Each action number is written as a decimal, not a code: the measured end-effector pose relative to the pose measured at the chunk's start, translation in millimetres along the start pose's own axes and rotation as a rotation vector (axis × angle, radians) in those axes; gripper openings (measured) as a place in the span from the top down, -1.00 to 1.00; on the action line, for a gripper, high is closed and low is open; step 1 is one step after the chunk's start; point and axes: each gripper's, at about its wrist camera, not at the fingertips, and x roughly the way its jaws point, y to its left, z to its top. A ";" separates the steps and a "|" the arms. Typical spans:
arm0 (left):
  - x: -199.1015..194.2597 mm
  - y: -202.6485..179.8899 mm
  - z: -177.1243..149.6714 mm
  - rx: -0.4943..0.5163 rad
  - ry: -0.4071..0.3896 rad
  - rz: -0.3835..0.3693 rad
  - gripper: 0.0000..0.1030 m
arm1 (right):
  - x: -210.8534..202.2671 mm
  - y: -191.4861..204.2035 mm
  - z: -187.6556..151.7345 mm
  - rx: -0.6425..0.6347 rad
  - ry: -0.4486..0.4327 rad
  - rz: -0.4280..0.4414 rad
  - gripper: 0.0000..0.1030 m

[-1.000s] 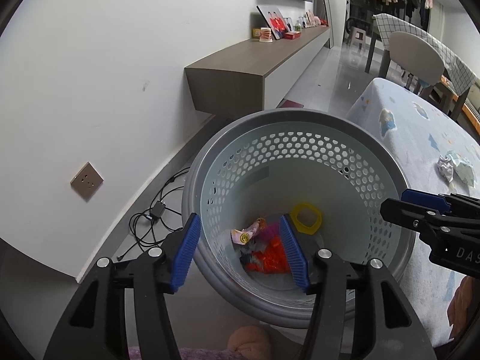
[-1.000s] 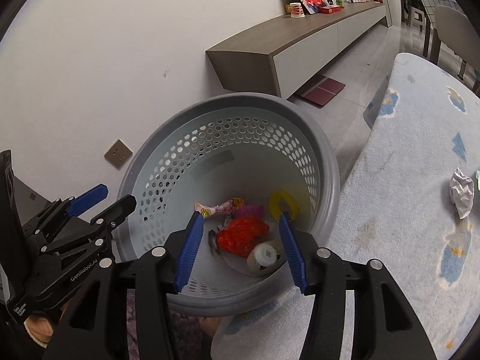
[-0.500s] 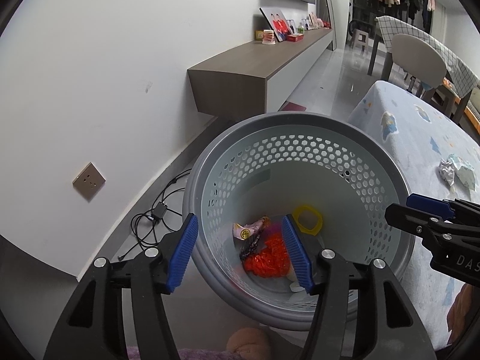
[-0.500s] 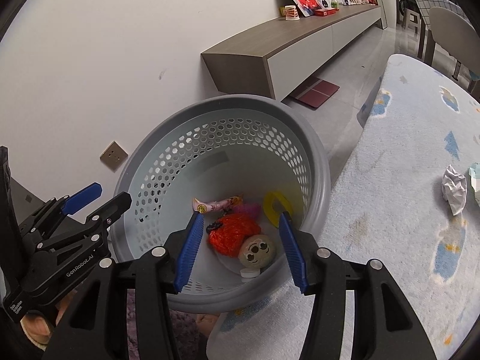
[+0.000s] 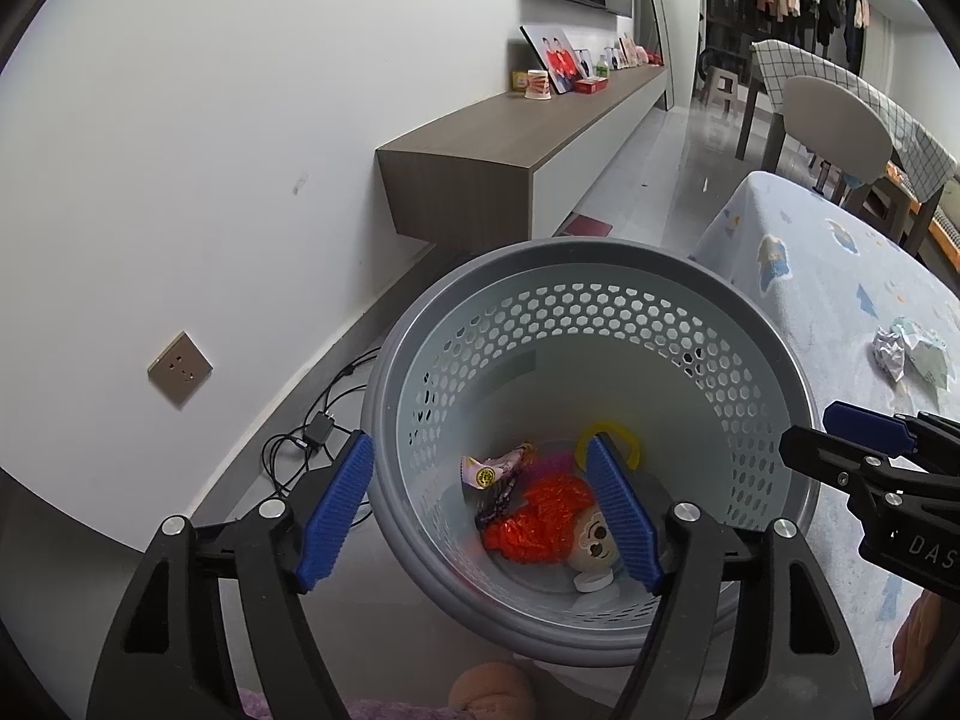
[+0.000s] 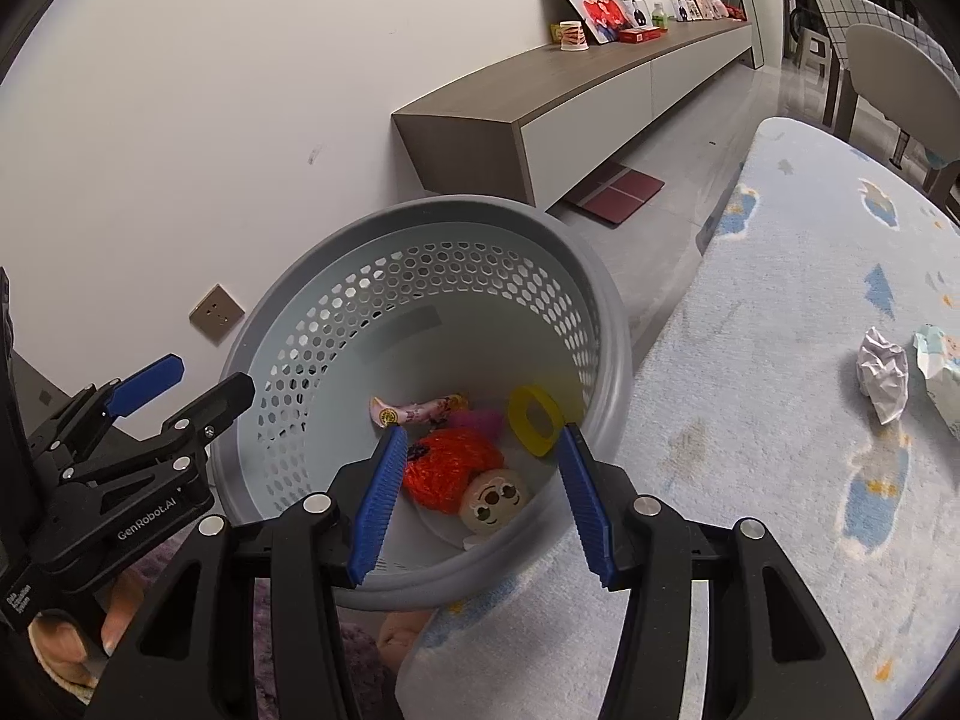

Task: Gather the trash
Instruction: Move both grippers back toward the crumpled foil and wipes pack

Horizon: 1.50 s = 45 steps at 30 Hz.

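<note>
Both grippers empty with jaws spread wide: left gripper (image 5: 480,504) and right gripper (image 6: 480,501) hover above the mouth of the round grey perforated plastic basket (image 6: 456,222), which stands on the floor between the wall and the edge of the pale blue cartoon-print rug (image 6: 780,450). Basket bottom holds a small doll with orange-red hair (image 6: 474,477), a pink snack wrapper (image 6: 414,411), a yellow plastic ring (image 6: 534,420) and a white round cap (image 5: 593,582), all lying loose and touching or overlapping, so drops so far look good. Trash not yet collected: a crumpled white paper ball (image 6: 882,372) and a crumpled pale printed wrapper (image 6: 939,369) just beside it, both on the rug well right of the basket. Likely next: right gripper swings over to the paper ball, being the nearer one.
</note>
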 end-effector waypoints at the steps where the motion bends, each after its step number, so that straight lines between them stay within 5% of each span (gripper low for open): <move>1: 0.3 -0.9 0.2 0.001 0.000 -0.001 -0.41 | -1.2 -0.8 -0.8 0.000 -0.003 -0.004 0.01; 17: -11.4 -29.2 -1.4 0.039 -0.033 -0.037 -0.59 | -44.5 -42.1 -26.8 0.074 -0.068 -0.100 -0.14; 34: -26.8 -108.1 -6.4 0.143 -0.058 -0.156 -0.66 | -109.2 -155.3 -50.8 0.199 -0.103 -0.310 -0.28; 45: -22.7 -142.0 -7.3 0.165 -0.033 -0.203 -0.67 | -113.5 -233.3 -34.3 0.199 -0.080 -0.319 -0.31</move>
